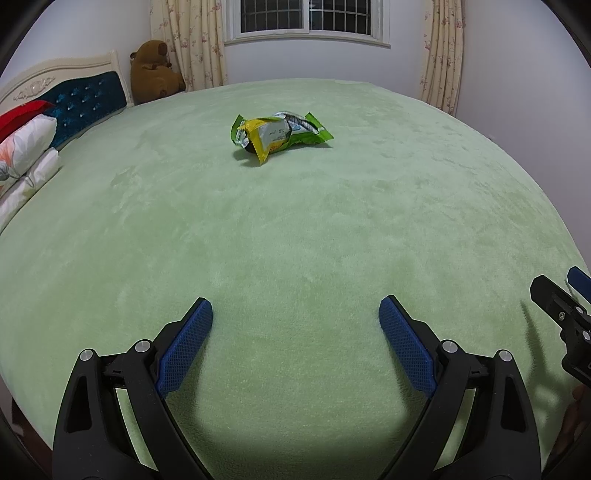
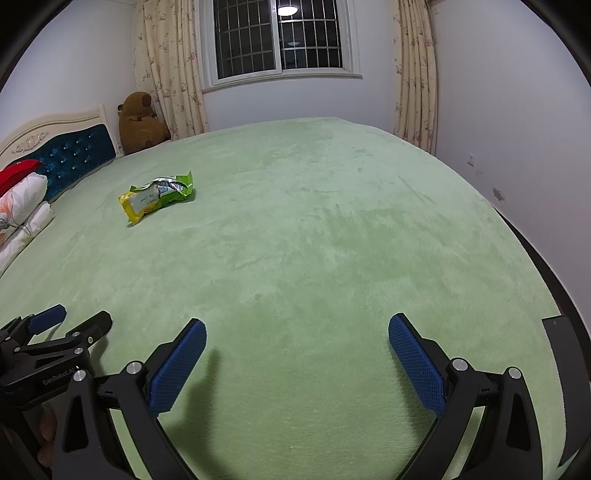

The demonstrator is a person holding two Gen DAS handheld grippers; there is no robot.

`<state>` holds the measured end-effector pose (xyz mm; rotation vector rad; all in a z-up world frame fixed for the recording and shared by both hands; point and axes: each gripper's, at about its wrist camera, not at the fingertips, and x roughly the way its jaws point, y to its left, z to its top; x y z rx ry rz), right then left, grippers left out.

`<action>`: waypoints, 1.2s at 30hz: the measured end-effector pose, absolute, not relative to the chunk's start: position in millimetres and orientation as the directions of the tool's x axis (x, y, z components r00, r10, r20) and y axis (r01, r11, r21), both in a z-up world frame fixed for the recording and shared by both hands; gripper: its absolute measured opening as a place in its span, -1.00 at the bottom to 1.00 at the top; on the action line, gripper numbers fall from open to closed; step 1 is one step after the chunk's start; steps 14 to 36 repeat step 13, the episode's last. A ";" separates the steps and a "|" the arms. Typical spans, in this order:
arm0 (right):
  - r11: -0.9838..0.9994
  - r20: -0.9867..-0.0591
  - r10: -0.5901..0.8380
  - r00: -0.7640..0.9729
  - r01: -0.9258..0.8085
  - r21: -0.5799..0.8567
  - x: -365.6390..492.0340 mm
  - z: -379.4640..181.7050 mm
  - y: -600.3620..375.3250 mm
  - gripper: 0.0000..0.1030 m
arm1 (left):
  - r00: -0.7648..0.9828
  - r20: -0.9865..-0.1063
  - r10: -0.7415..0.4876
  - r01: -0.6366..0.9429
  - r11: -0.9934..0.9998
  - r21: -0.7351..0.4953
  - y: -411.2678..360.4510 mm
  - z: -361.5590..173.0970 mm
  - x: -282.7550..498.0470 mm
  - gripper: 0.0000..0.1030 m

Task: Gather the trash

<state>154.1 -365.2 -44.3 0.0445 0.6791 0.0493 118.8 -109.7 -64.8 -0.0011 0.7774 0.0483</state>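
Note:
A crumpled green, yellow and silver snack wrapper (image 1: 279, 134) lies on the green bed cover (image 1: 295, 240), straight ahead of my left gripper and well beyond it. My left gripper (image 1: 295, 314) is open, its blue pads spread wide over bare cover with nothing between them. From the right wrist view the same wrapper (image 2: 157, 196) sits far off to the upper left. My right gripper (image 2: 297, 332) is open too and holds nothing. Each gripper shows at the edge of the other's view: the right one (image 1: 561, 295) at the far right, the left one (image 2: 74, 325) at the lower left.
A brown plush toy (image 1: 153, 70) sits at the bed's far left corner beside the blue padded headboard (image 1: 85, 103). Pillows (image 1: 26, 151) are stacked at the left edge. Curtains (image 1: 441, 51) and a barred window (image 1: 308, 16) stand behind the bed. A dark bed frame (image 2: 561, 347) runs along the right.

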 end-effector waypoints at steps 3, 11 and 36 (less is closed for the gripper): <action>0.998 -0.627 0.061 0.776 -0.031 0.059 154.3 -44.2 -365.2 0.89 | 0.719 -0.693 0.045 -0.043 0.999 0.020 -110.5 -65.2 117.2 0.74; 0.998 -0.629 0.060 0.775 -0.029 0.058 154.3 -44.6 -365.1 0.89 | 0.699 -0.714 0.027 -0.048 0.999 -0.009 -106.2 -67.3 119.9 0.74; 0.998 -0.629 0.059 0.775 -0.029 0.058 154.5 -44.6 -365.1 0.89 | 0.699 -0.715 0.026 -0.047 0.999 -0.010 -106.0 -67.3 119.5 0.74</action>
